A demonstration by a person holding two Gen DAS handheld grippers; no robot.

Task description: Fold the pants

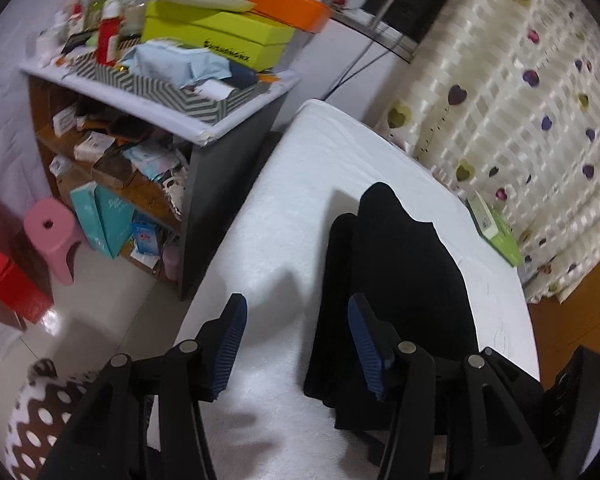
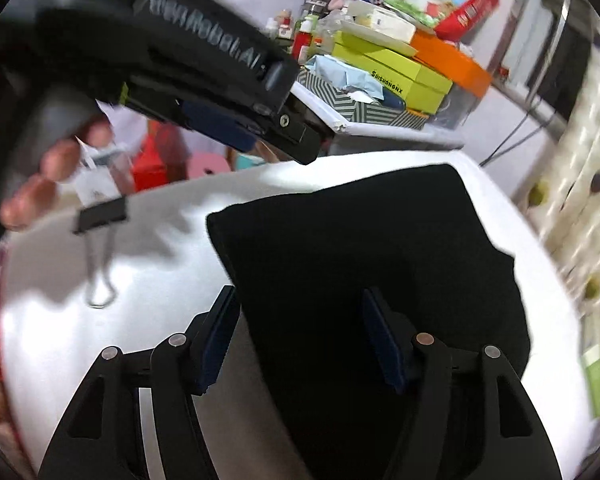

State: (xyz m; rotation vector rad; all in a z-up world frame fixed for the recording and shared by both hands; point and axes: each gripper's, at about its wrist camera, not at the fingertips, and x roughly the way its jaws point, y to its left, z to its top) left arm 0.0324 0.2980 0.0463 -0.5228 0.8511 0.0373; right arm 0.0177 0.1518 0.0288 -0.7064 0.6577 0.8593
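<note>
Jaws of both grippers spread wide, nothing held; left gripper (image 1: 296,340) hangs over the white table (image 1: 260,248) with one blue pad over the pants' edge; right gripper (image 2: 300,336) sits above the pants (image 2: 364,248), apart from the cloth as far as can be told. Black pants lie folded in a compact stack on the table; binder clip (image 2: 100,216) on its left rim; cluttered shelf (image 1: 148,128) with yellow-green box (image 1: 216,36) beside it; heart-print curtain (image 1: 520,120) behind.
</note>
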